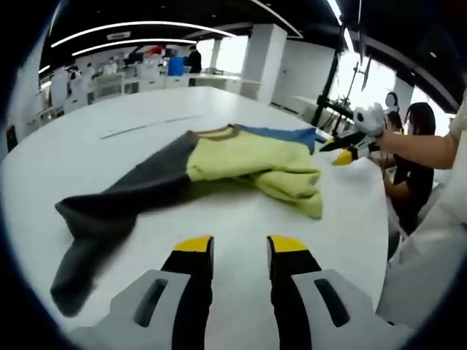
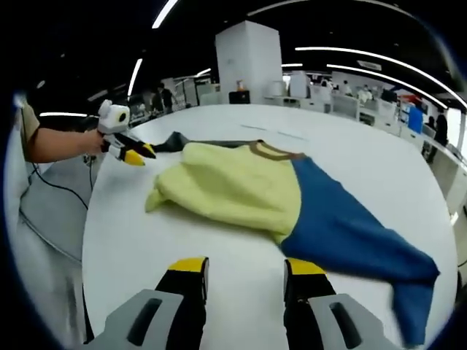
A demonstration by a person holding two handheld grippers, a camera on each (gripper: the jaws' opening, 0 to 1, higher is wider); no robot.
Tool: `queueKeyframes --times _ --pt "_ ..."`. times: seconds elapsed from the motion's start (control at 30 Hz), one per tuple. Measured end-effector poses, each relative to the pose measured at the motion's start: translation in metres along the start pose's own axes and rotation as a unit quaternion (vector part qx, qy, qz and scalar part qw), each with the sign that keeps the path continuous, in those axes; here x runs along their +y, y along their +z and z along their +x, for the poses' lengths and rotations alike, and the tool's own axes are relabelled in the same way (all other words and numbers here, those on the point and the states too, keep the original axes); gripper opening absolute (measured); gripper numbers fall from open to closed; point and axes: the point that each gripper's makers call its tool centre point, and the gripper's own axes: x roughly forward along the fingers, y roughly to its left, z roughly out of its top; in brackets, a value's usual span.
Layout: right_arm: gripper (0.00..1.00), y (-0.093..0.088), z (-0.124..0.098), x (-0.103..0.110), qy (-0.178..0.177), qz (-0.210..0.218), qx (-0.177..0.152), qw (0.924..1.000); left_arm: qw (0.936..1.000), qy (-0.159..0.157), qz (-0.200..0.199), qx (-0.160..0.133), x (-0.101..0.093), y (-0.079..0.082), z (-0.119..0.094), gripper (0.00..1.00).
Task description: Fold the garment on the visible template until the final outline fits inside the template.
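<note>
- Left gripper [image 1: 240, 246]: jaws apart, holding nothing, near the garment's [image 1: 241, 164] grey sleeve edge.
- Right gripper [image 2: 244, 268]: jaws apart, bare table [image 2: 124, 240] beneath.

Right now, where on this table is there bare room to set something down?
Bare white table lies beyond the garment's collar, and in a strip between the garment and each view's own gripper. It is crowded mid-table, where the dark sleeve and blue sleeve spread.

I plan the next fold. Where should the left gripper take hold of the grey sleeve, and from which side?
Probably at the cuff end of the grey sleeve, coming in low from the left gripper side. That end lies flat and free on the table, nearest the open jaws, away from the bunched yellow body.
</note>
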Motion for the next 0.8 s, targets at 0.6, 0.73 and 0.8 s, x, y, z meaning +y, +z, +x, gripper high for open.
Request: queueKeyframes --times 0.6,0.73,0.8 --pt "0.33 0.011 0.019 0.029 0.035 -0.032 0.002 0.9989 0.9993 -0.037 0.007 0.006 -0.025 0.000 0.024 0.25" --pt "0.32 0.014 0.023 0.035 0.042 -0.039 0.002 0.9984 0.9989 -0.046 0.010 0.009 -0.032 0.000 0.031 0.25" --pt "0.32 0.016 0.024 0.039 0.046 -0.044 0.001 0.9980 0.9987 -0.049 0.010 0.011 -0.035 0.001 0.034 0.24"
